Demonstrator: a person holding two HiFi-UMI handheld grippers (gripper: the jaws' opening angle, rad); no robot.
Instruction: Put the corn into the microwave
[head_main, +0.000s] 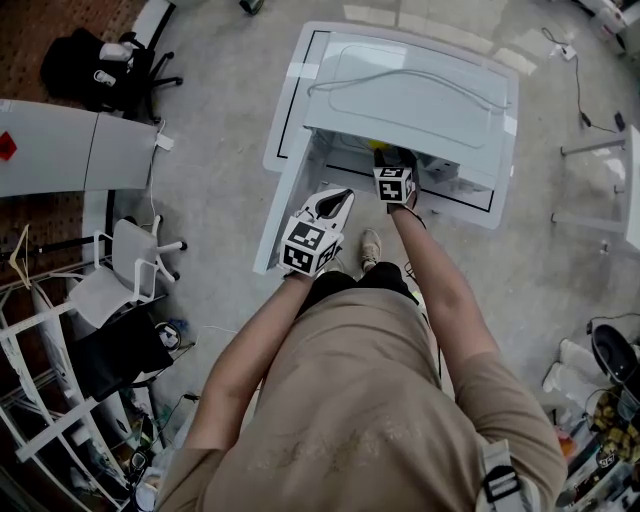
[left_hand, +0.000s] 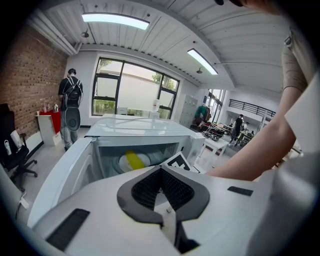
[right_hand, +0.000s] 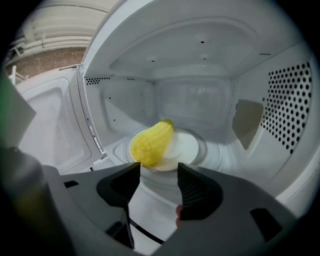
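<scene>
Grey concrete floor (head_main: 215, 190) spreads around the white microwave (head_main: 410, 85), whose door (head_main: 288, 205) stands open on the left. We hold the right gripper (right_hand: 159, 172) at the mouth of the oven — its fingers are wide apart with nothing between them. Just beyond them the yellow corn (right_hand: 151, 142) lies on the round white plate (right_hand: 189, 146) inside, touching neither finger. Our left gripper (left_hand: 160, 170) hangs nearer, outside the oven — fingers pressed together, empty.
</scene>
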